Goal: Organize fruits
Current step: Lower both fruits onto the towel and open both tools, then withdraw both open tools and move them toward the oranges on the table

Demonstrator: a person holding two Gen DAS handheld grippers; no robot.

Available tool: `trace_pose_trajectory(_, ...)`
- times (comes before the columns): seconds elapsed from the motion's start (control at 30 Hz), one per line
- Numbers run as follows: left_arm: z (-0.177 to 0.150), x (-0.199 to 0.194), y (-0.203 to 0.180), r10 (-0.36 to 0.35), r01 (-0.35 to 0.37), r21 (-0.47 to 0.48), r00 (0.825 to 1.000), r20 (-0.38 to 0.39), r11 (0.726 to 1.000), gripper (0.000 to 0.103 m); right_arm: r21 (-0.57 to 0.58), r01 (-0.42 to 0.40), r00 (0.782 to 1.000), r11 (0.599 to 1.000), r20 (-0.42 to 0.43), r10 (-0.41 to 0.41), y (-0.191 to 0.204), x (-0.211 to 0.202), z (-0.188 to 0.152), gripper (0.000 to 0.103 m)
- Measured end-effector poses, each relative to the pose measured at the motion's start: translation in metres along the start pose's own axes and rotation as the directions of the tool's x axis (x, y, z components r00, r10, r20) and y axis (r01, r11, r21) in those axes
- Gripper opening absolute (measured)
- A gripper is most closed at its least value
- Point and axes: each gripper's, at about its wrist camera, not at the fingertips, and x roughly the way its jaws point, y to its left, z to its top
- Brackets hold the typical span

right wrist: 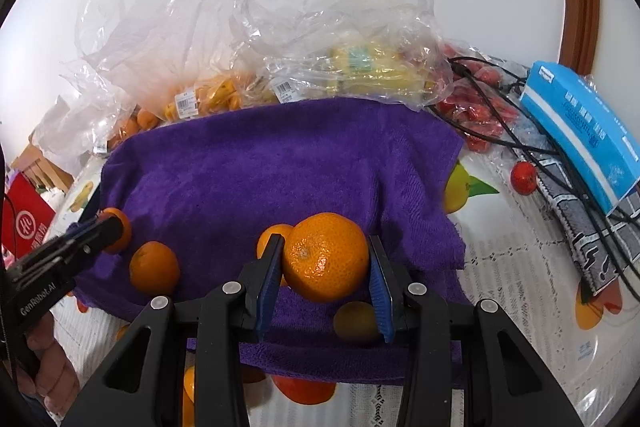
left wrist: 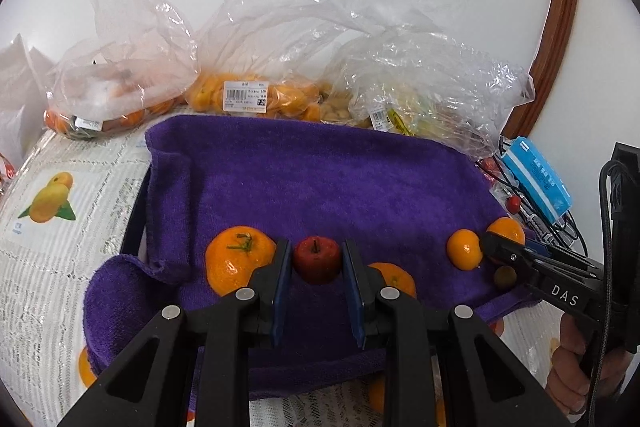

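Observation:
A purple towel (left wrist: 320,179) lies spread on the table. My left gripper (left wrist: 316,245) is shut on a small red fruit (left wrist: 317,261) with a stem, just above the towel. A large tangerine (left wrist: 238,261) rests to its left and another (left wrist: 396,279) shows behind its right finger. My right gripper (right wrist: 325,241) is shut on a big tangerine (right wrist: 326,257) over the towel's (right wrist: 260,167) front right part. Behind it peeks a smaller tangerine (right wrist: 274,235); a small yellow-green fruit (right wrist: 356,321) lies below. Another tangerine (right wrist: 154,267) sits further left.
Clear plastic bags (left wrist: 248,95) of oranges and other fruit line the back edge by the wall. A blue box (right wrist: 580,131), black cables (right wrist: 500,135) and a loose red fruit (right wrist: 524,177) are at the right. A red box (right wrist: 24,223) is at the far left.

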Motion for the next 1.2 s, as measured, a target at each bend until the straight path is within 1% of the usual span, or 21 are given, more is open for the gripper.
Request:
trace_pose_trajectory(0.2,-0.002,0.004,-0.003,0.004,-0.004,0.008,1.000,-0.014,1.000,0.024,-0.016,0.004,1.000,1.000,0.004,-0.004,0.004,0.000,0.000,0.040)
trace_pose_trajectory(0.77,-0.001,0.006,-0.002,0.009,-0.009,0.009,1.000,-0.021,1.000,0.024,-0.040,0.003,1.000,0.999,0.007,-0.002,0.007,-0.001,0.000,0.041)
trace_pose_trajectory(0.93,-0.002,0.006,-0.001,-0.001,0.001,0.009,1.000,-0.026,1.000,0.029,-0.051,0.000,1.000,0.999,0.010,0.001,0.008,-0.002,0.000,0.041)
trace_pose_trajectory(1.0,-0.002,0.003,-0.002,-0.008,0.008,0.012,1.000,-0.020,1.000,0.036,-0.055,-0.004,1.000,0.998,0.019,0.005,0.009,-0.005,0.000,0.044)
trace_pose_trajectory(1.03,-0.002,0.001,-0.002,-0.010,0.010,0.012,1.000,-0.015,1.000,0.040,-0.057,-0.004,1.000,0.998,0.025,0.006,0.010,-0.007,0.001,0.048)
trace_pose_trajectory(1.07,-0.002,-0.001,-0.003,-0.014,0.014,0.013,1.000,-0.006,1.000,0.042,-0.059,-0.003,0.999,0.998,0.036,0.005,0.010,-0.009,0.001,0.053)
trace_pose_trajectory(1.13,-0.002,-0.004,-0.003,-0.019,0.019,0.014,1.000,0.005,1.000,0.047,-0.067,0.001,0.998,0.998,0.060,0.003,0.012,-0.014,0.001,0.058)
trace_pose_trajectory(1.2,-0.001,-0.007,-0.003,-0.025,0.024,0.014,1.000,0.019,1.000,0.048,-0.077,0.005,0.997,0.997,0.081,0.002,0.015,-0.020,0.002,0.063)
